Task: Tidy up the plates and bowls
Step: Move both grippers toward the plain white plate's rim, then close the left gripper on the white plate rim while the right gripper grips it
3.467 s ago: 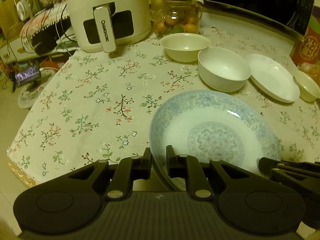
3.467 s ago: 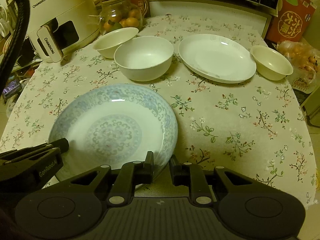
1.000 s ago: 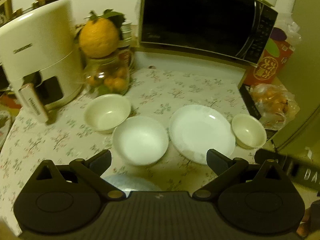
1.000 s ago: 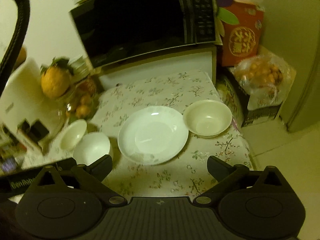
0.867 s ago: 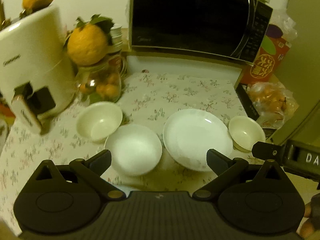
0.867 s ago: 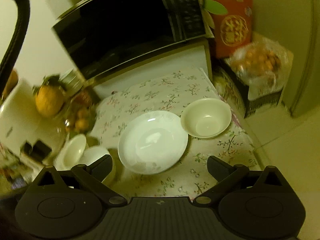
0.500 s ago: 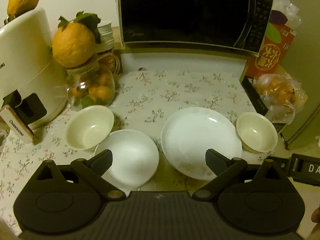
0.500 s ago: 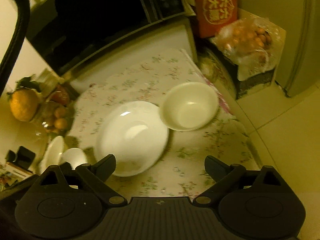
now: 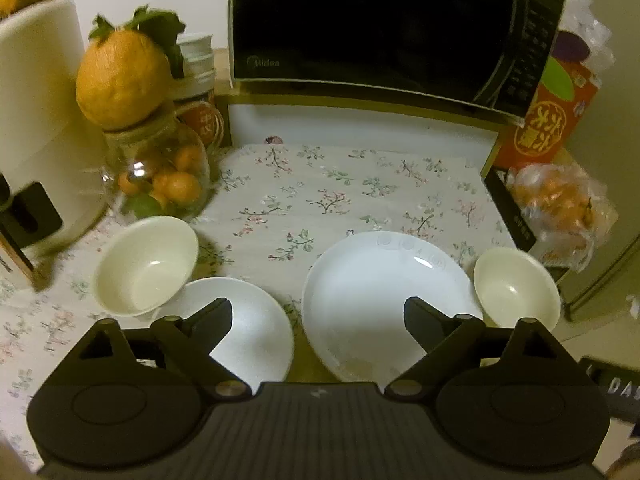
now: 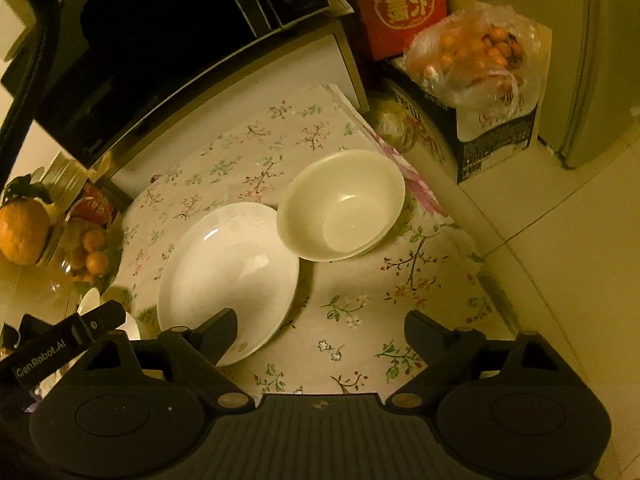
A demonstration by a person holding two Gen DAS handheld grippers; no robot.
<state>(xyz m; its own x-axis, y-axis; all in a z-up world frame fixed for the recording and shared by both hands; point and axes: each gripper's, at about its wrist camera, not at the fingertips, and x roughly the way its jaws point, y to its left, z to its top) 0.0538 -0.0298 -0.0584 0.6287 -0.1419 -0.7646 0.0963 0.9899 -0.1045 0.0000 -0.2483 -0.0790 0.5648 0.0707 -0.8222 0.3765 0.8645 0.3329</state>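
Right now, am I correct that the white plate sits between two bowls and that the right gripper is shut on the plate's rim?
Not quite: the white plate does sit between bowls, but the right gripper is open and holds nothing, as the right wrist view shows.

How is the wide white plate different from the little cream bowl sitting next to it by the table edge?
The white plate is broad and shallow; the cream bowl is narrower with steeper, deeper sides. The plate looks bright white, the bowl yellowish cream. The plate's rim carries faint embossed circles; the bowl looks plain. Both sit upright and empty on the floral tablecloth.
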